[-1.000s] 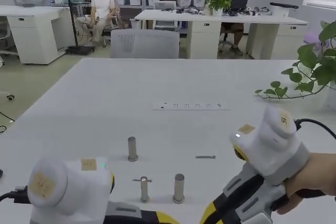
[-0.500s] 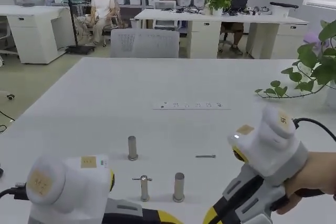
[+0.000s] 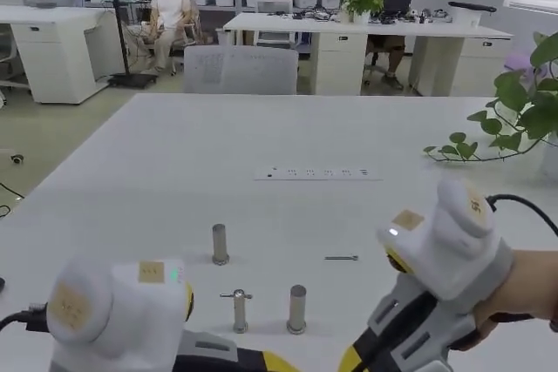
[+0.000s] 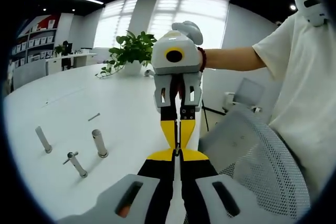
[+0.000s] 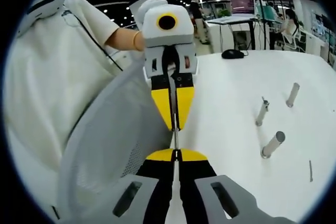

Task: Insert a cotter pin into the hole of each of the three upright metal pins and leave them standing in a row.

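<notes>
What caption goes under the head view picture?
Three upright metal pins stand on the white table, one with a cotter pin through it.

The person is wearing a white short-sleeved shirt (image 4: pixel 294 77) and a white headset (image 4: pixel 311 2), which is showing at one o'clock in the left gripper view. A dark red bracelet (image 4: pixel 201 59) is circling one wrist. The left gripper (image 4: pixel 176 156) is carrying a rounded white housing with tan stickers (image 3: pixel 150 272) and a green light (image 3: pixel 174 276). Its left cable (image 3: pixel 17 321), black, is leaving at eight o'clock in the head view. The right gripper (image 5: pixel 176 155) is showing a like white shell and black jaws with yellow tips. Its right cable (image 3: pixel 523 204) is running off at three o'clock.
</notes>
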`<state>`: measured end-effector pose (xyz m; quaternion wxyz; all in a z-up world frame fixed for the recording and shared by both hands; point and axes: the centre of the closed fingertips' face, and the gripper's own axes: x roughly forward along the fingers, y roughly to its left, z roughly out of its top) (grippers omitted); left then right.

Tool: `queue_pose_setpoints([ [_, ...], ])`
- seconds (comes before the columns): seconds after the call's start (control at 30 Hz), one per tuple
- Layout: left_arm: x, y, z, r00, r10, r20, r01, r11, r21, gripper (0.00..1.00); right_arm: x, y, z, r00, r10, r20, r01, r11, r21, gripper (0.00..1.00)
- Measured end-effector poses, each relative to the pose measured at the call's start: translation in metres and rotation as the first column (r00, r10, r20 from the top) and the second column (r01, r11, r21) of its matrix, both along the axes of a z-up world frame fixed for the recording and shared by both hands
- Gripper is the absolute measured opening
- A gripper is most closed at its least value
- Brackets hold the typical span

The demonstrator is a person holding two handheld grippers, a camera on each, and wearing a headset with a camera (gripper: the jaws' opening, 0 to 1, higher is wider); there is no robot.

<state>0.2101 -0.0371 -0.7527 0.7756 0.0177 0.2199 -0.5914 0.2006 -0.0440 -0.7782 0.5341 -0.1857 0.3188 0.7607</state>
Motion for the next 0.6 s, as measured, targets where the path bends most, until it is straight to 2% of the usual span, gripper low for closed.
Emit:
queue_pose_setpoints([
  [0.1,0.004,0.0,0.0,1.0,0.017,0.019,-0.017,1.0,0.004,0.01,0.004,0.0,0.0,1.0,-0.005,0.022,0.005,1.0,-0.006,0.03],
  [0.27,0.01,0.001,-0.001,0.999,0.046,0.028,-0.046,0.999,0.002,0.02,0.01,-0.002,0.0,0.998,-0.008,0.06,0.01,1.0,-0.025,0.03],
  [0.33,0.012,0.003,-0.002,0.998,0.062,0.033,-0.062,0.998,0.004,0.06,0.011,-0.003,-0.001,0.998,-0.01,0.07,0.013,0.999,-0.034,0.03],
  [0.43,0.016,0.004,0.0,0.996,0.087,0.027,-0.087,0.996,-0.02,0.11,0.016,-0.005,-0.003,0.996,-0.021,0.084,0.025,0.999,-0.047,0.03],
  [0.6,0.027,0.01,-0.002,0.987,0.152,0.055,-0.152,0.988,-0.019,0.18,0.027,-0.009,-0.005,0.992,-0.048,0.117,0.057,0.995,-0.077,0.03],
])
